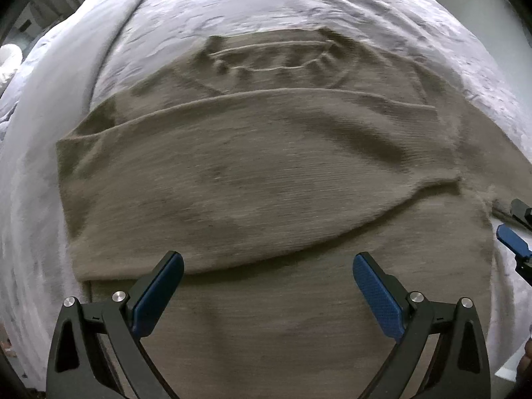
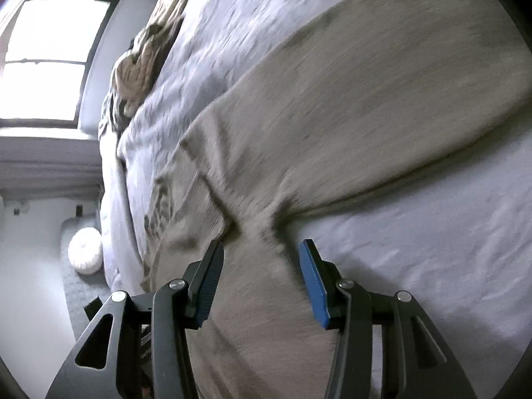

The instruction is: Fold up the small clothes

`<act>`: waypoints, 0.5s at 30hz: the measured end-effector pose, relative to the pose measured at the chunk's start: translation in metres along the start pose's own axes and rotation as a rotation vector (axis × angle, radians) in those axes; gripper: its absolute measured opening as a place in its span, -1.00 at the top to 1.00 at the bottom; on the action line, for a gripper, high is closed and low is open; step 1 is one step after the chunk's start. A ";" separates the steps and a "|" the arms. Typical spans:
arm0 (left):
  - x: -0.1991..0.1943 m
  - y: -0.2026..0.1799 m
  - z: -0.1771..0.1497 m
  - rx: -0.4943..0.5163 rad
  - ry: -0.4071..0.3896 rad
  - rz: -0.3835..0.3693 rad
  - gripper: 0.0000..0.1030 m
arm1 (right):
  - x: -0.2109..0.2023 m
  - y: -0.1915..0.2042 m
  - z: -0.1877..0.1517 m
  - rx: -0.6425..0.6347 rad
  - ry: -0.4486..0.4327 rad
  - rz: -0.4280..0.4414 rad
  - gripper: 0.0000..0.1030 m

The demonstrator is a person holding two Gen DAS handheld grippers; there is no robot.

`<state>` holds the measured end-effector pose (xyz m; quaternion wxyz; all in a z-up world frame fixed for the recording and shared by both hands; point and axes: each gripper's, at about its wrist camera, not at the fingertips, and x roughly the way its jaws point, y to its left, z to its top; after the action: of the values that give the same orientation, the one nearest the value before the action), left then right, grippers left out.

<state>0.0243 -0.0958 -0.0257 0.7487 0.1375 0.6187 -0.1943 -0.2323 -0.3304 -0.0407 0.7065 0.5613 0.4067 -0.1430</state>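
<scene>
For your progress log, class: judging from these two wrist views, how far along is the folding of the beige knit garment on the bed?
Done: one layer of the beige knit garment is already folded across its body, lying on the pale bedcover.
In hand: nothing is gripped. The left gripper is open above the fabric; the right gripper is open, straddling a bunched part.
Left: probably further folds and flattening that bunched edge.

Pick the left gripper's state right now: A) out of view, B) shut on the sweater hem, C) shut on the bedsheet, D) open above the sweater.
D: the left gripper has its blue-padded fingers spread wide with nothing between them, and the taupe sweater lies flat beneath on the white bedsheet.
</scene>
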 end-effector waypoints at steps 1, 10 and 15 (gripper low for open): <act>-0.001 -0.006 0.001 0.004 -0.001 -0.006 -0.98 | -0.007 -0.006 0.003 0.012 -0.019 -0.003 0.00; -0.005 -0.066 0.008 0.035 -0.011 -0.068 -0.98 | -0.075 -0.074 0.036 0.181 -0.213 -0.052 0.00; -0.006 -0.090 0.008 0.041 -0.022 -0.086 -0.98 | -0.108 -0.111 0.056 0.301 -0.331 -0.056 0.00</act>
<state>-0.0113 -0.1783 -0.0154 0.7434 0.1241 0.6118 -0.2402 -0.3501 -0.4454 -0.0343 0.6675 0.6178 0.2748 -0.3120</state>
